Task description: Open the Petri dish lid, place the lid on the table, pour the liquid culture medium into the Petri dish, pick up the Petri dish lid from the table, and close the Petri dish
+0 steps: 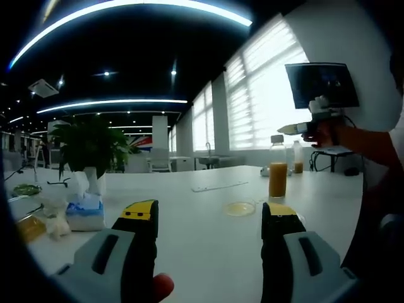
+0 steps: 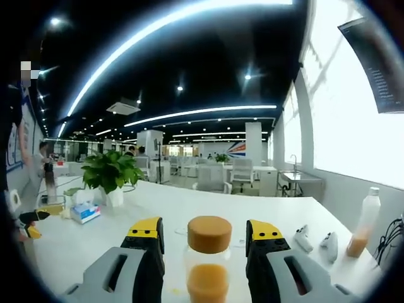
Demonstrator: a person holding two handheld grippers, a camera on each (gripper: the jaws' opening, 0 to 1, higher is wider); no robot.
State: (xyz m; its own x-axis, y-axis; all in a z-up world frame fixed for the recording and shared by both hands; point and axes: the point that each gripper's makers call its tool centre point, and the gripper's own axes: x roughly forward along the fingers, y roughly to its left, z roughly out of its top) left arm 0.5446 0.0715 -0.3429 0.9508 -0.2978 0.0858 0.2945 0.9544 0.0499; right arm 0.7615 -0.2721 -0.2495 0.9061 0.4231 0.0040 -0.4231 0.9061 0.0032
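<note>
No writing is legible in the left gripper view. The left gripper (image 1: 209, 218) stands with its yellow-tipped jaws wide apart and nothing between them, over the white table (image 1: 189, 246). The Petri dish (image 1: 240, 207), shallow, clear and faintly yellow, lies flat just at 11 o'clock of the right jaw tip. A capped bottle of orange liquid (image 1: 278, 166) stands at 1 o'clock from the dish, with a potted plant (image 1: 93, 148) far off at 9 o'clock.

In the right gripper view the right gripper (image 2: 206, 235) has a brown-capped bottle of orange culture medium (image 2: 209, 262) upright between its jaws; contact cannot be confirmed. A plastic bottle (image 2: 365, 222) stands at 3 o'clock
</note>
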